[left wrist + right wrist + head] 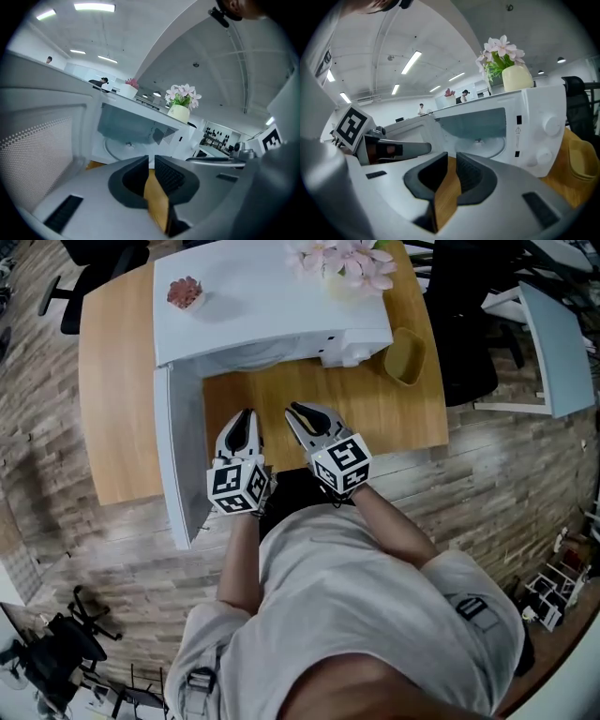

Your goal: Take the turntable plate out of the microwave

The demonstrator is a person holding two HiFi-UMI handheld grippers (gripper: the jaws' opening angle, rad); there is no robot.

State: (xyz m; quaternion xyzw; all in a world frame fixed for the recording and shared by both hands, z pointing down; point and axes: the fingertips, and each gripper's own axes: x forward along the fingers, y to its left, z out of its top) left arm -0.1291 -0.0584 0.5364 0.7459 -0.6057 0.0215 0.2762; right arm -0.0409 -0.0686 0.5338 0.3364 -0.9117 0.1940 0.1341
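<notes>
The microwave (272, 306) is set at the far side of the wooden counter (394, 409). Its door (183, 456) is swung open toward the near left. The turntable plate (122, 150) is seen lying flat on the floor of the cavity, not yet taken out. In the head view it is hidden beneath the microwave's top.

The 2 grippers are held side by side above the counter, near the open mouth. The left gripper (246, 420) is kept just beside the open door and the right gripper (298, 413) just to its right. In each gripper view the jaws are parted by a narrow gap, and only the counter's wood is seen through it, so nothing is held by either.

The plate lies on the far side of both grippers, inside the cavity and low. From the left gripper (151, 159) it is seen ahead and slightly left of the jaw line. From the right gripper (451, 157) the plate (487, 150) is seen ahead and slightly right.

Being round, the plate has no long axis, so only its near rim is offered. Neither gripper can be judged clearly nearer. A wider parting of the jaws is judged necessary before the rim can be taken, and the door leaves less room on the left.
</notes>
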